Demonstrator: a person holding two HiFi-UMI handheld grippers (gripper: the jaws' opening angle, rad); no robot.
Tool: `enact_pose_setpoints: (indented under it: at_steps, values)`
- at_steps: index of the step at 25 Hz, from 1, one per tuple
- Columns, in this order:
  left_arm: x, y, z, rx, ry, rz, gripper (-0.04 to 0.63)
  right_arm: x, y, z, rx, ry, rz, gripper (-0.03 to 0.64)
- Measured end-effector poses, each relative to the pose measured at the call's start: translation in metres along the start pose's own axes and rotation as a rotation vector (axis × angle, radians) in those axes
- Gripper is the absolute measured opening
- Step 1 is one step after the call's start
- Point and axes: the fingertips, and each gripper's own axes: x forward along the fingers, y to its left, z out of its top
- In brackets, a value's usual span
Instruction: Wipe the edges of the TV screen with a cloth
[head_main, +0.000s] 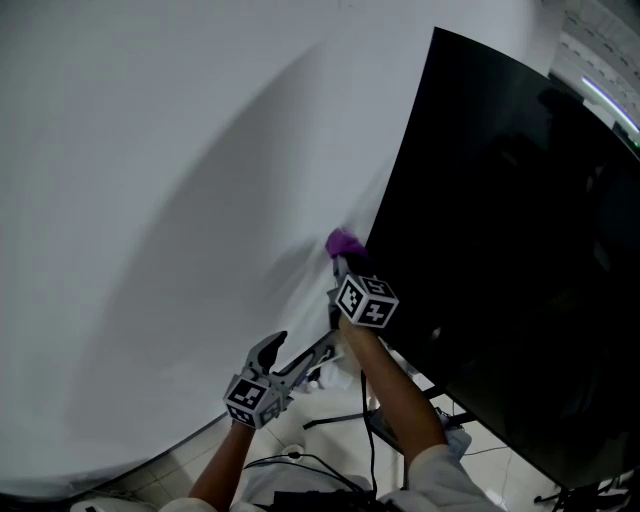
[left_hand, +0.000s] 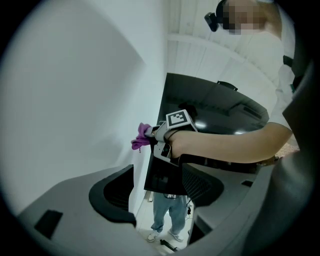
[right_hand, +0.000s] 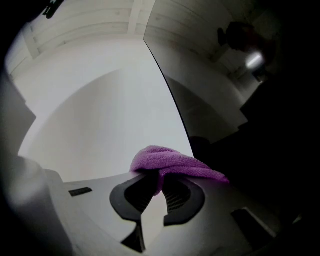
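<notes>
A large black TV screen (head_main: 520, 260) stands against a white wall, and its left edge runs diagonally through the right gripper view. My right gripper (head_main: 343, 258) is shut on a purple cloth (head_main: 343, 241) and holds it against that left edge, about halfway up. In the right gripper view the cloth (right_hand: 172, 164) drapes over the closed jaws of the right gripper (right_hand: 159, 182), right beside the TV (right_hand: 240, 125). My left gripper (head_main: 300, 352) hangs lower and to the left, open and holding nothing. The left gripper view shows its own jaws (left_hand: 157, 192) spread wide, with the cloth (left_hand: 141, 137) and TV (left_hand: 215, 110) beyond.
The white wall (head_main: 180, 200) fills the left of the head view. Below the TV, a stand leg and cables (head_main: 350, 420) lie on a tiled floor. A person's legs in jeans (left_hand: 167, 215) show beneath the screen in the left gripper view.
</notes>
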Motion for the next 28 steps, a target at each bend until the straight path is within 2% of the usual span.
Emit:
enact_pose_setpoints:
  at_steps: [3, 8, 15, 18, 22, 26, 28]
  values:
    - [0.006, -0.001, 0.009, 0.001, -0.016, -0.009, 0.29, 0.004, 0.014, 0.041, -0.012, -0.044, 0.029, 0.049]
    - [0.022, -0.005, 0.019, 0.026, -0.042, -0.041, 0.29, 0.007, 0.031, 0.101, 0.031, -0.108, 0.075, 0.049]
    - [0.036, -0.024, 0.053, 0.083, -0.097, -0.078, 0.29, -0.001, 0.061, 0.202, -0.066, -0.235, 0.106, 0.049]
    - [0.027, -0.032, 0.077, 0.095, -0.118, -0.097, 0.29, -0.008, 0.079, 0.241, -0.112, -0.283, 0.11, 0.049]
    - [0.01, -0.048, 0.133, 0.103, -0.175, -0.107, 0.29, -0.019, 0.105, 0.299, -0.161, -0.332, 0.104, 0.049]
    - [0.018, -0.042, 0.156, 0.171, -0.125, -0.108, 0.29, -0.01, 0.115, 0.353, -0.202, -0.356, 0.073, 0.049]
    - [0.016, -0.032, 0.159, 0.165, -0.114, -0.088, 0.285, 0.004, 0.123, 0.363, -0.231, -0.332, 0.049, 0.049]
